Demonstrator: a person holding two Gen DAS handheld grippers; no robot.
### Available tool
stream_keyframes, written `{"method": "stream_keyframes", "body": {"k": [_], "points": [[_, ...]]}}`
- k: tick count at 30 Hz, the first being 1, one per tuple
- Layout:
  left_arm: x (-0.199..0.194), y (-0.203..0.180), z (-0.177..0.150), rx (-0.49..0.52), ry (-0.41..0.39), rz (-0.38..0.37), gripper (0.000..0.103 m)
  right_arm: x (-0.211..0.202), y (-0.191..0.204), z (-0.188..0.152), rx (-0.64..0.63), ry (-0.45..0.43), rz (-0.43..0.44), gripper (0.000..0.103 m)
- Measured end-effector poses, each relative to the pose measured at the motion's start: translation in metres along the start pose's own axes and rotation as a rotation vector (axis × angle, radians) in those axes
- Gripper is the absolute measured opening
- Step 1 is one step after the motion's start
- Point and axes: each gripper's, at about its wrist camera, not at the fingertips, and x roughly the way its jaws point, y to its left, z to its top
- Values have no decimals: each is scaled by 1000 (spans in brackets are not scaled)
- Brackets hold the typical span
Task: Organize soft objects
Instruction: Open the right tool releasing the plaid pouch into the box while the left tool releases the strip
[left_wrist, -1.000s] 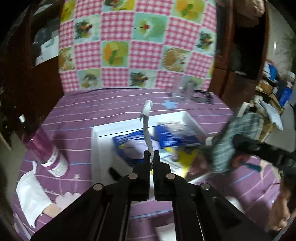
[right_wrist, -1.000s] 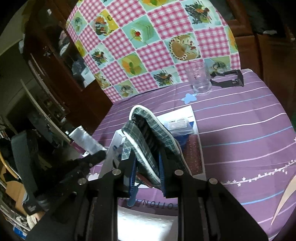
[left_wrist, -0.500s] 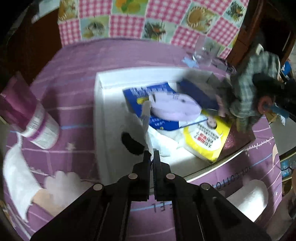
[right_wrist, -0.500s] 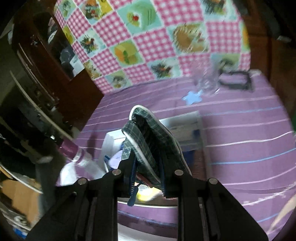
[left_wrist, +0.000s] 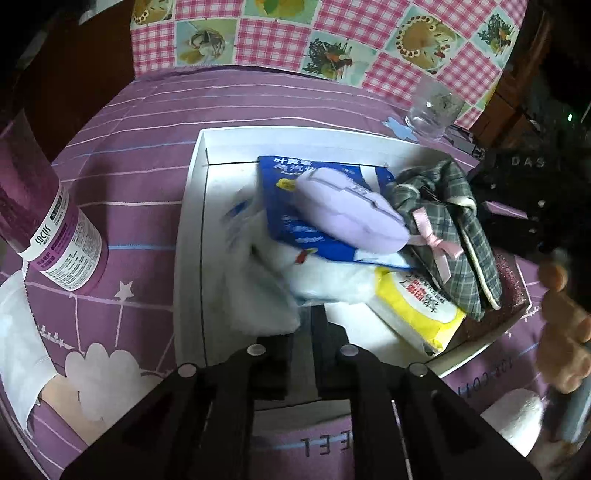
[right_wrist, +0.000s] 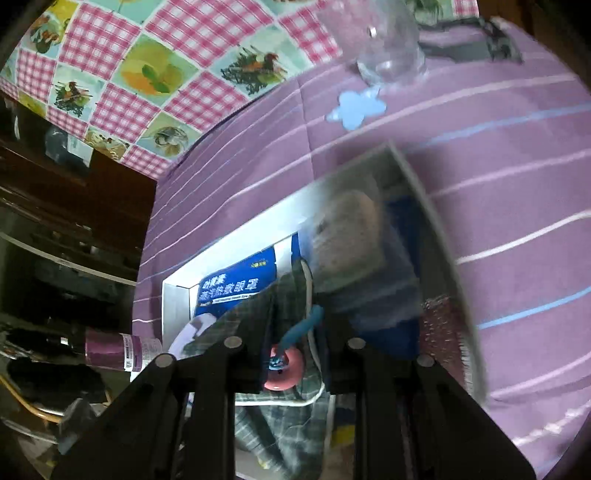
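A white tray (left_wrist: 192, 206) on the purple cloth holds a blue packet (left_wrist: 295, 229), a lilac soft pad (left_wrist: 347, 214), a yellow packet (left_wrist: 413, 310) and white cloths (left_wrist: 258, 295). My left gripper (left_wrist: 303, 328) is open just above the tray's near side, beside the white cloth. My right gripper (right_wrist: 291, 332) is open over the tray, with the grey plaid pouch (right_wrist: 266, 317) lying between and below its fingers. The pouch rests at the tray's right side in the left wrist view (left_wrist: 454, 229).
A purple bottle (left_wrist: 48, 229) lies left of the tray. A glass (left_wrist: 432, 107) and a blue flower sticker (left_wrist: 399, 127) sit behind it. A white cloth (left_wrist: 14, 332) and a white roll (left_wrist: 517, 417) lie at the near edges. A checked cloth (left_wrist: 332, 33) hangs behind.
My left gripper has dropped toward the tray and opened, releasing the white strip. My right gripper has lowered the plaid pouch into the tray's right side and opened.
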Motion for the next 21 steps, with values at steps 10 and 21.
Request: {"method": "stream_keyframes", "body": {"k": [10,21], "points": [[-19,0,9,-25,-31,-39,81,-26,22,-17,-153,-80,-123,61],[-52,-21,7,48,-60,-3,81,-74,5,-45,-81,-116,-49,70]]}}
